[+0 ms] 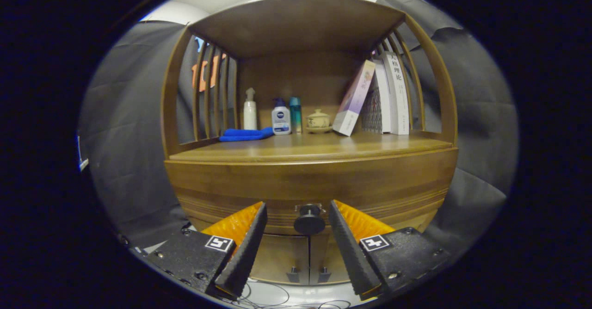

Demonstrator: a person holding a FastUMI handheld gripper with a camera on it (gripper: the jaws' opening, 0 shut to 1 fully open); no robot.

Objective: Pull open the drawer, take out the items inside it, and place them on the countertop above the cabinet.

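The tongs point(298, 216) stand wide open, gripping nothing, their two fingers spread to either side of the round dark drawer knob point(309, 220). The knob sits in the gap between the fingertips, touching neither, at the bottom middle of the closed wooden drawer front point(310, 184). At 6 o'clock from the knob are two cabinet doors point(300, 258) with small handles, both shut.

At 12 o'clock from the drawer lies the wooden surface point(314, 149) of the cabinet, under a shelf roof with slatted sides. Along its back, from 9 o'clock to 3 o'clock: a folded blue cloth point(246, 134), a white pump bottle point(249, 110) just behind it, a white bottle with a blue cap point(280, 117), a slim teal bottle point(295, 114) beside that, a small lidded ceramic pot on a saucer point(318, 120), then a leaning book point(354, 98) resting against upright books point(392, 95). Loose cables point(277, 297) lie on the pale floor below the fingers.
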